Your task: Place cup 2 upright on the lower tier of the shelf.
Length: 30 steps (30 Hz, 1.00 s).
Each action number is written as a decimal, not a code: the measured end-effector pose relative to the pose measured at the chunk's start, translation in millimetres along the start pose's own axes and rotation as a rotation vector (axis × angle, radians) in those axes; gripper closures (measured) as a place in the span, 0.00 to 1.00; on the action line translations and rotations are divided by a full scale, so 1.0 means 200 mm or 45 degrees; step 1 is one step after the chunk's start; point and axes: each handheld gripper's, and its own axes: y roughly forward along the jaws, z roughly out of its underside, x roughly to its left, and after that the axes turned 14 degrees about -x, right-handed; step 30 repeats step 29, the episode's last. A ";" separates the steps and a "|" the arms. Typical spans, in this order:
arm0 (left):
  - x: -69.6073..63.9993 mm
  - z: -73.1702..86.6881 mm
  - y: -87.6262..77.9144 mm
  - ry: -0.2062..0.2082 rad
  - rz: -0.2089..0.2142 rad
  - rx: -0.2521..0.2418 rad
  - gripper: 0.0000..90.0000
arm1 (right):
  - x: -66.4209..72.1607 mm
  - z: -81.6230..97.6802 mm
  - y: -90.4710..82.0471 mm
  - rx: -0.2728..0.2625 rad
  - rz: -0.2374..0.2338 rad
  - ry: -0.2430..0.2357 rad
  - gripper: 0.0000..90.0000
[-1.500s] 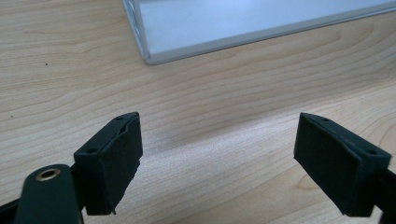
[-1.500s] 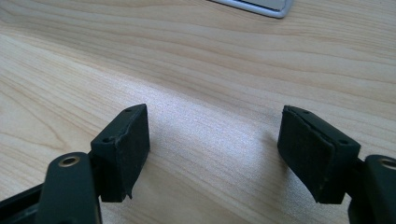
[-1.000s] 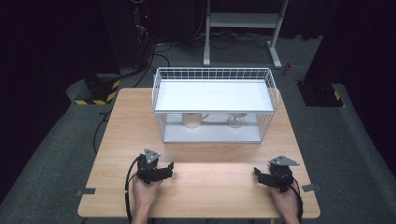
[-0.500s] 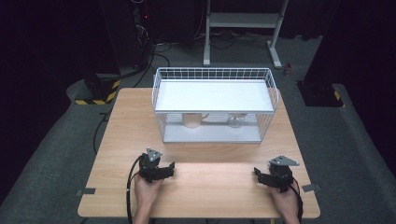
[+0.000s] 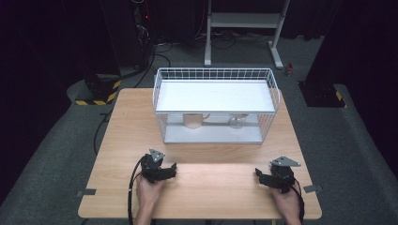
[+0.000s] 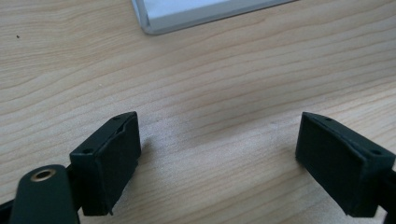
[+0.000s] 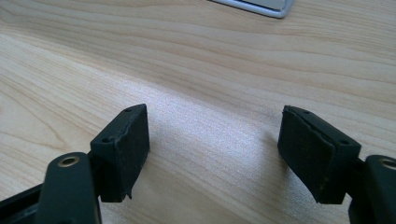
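Both claws, left claw (image 5: pixel 170 169) and right claw (image 5: pixel 261 176), are held open and empty (jaws wide apart) low over the tabletop (image 5: pixel 220 187). Judged a starting step: the rack (image 5: pixel 213 96), sheltering a mug (image 5: pixel 192 120) and glass (image 5: pixel 236 122), must be reached next.

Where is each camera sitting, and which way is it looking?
High view: above the table, looking forward and down; shows both hands, left gripper, right gripper, wire rack.
Left gripper view: rides that gripper, looks along its open jaws at wood and a rack corner.
Right gripper view: same, its own open jaws.
Shared: tabletop, rack.
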 end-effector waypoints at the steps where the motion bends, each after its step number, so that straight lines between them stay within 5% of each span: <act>1: 0.00 0.01 0.00 -0.003 -0.005 -0.012 0.16 | 0.00 0.00 0.00 0.000 0.000 0.000 0.28; 30: -0.01 0.01 -0.01 -0.025 -0.037 -0.019 0.17 | 0.00 0.00 0.00 0.000 0.006 0.004 0.28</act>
